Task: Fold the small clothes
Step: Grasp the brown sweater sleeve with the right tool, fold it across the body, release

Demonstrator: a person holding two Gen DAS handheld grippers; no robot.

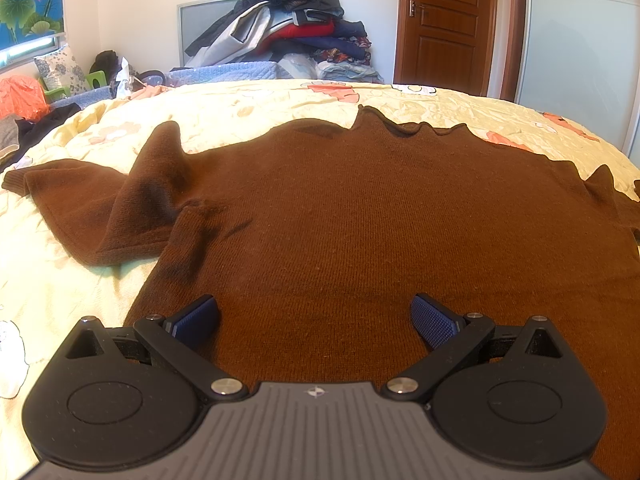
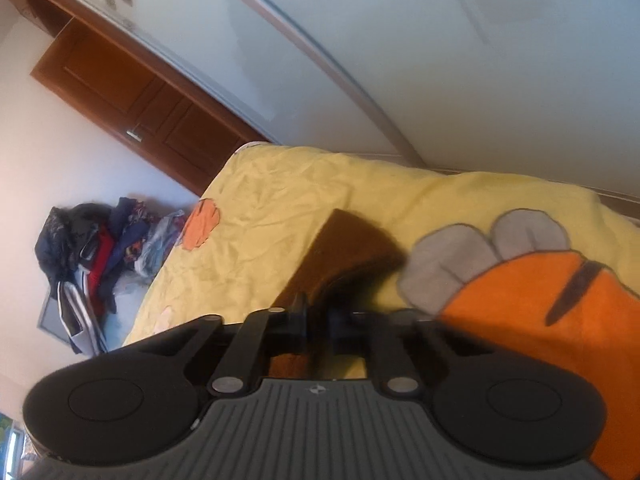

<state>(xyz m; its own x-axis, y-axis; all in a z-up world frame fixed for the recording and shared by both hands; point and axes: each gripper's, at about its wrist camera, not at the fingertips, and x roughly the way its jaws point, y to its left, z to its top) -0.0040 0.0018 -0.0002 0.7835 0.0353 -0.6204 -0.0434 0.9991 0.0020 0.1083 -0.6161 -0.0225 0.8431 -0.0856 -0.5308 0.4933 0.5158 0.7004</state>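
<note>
1. Two grips to tell apart first: left gripper (image 1: pixel 314 320) spread wide, nothing between its blue pads (image 1: pixel 196 322), hanging low over the near hem of the brown sweater (image 1: pixel 340 220); right gripper (image 2: pixel 318 326) pinched tight on a fold of the same knit, apparently a sleeve.
2. Lying spread front-down or front-up (cannot tell) across the yellow quilt (image 1: pixel 240 112) of the bed, collar at the far end, left sleeve (image 1: pixel 100 208) crumpled back over itself.
3. Soft, limp, fairly thick knit by the look of it: likely to sag and stretch when lifted, unlikely to slip from ribbed pads, nothing fragile.
4. Best taken at doubled edges — hem corner, cuff, shoulder seam — rather than mid-panel, where a single layer would bunch.
5. Farther off, well clear: heaped clothes pile (image 1: pixel 288 28) and wooden door (image 1: pixel 444 24).
</note>
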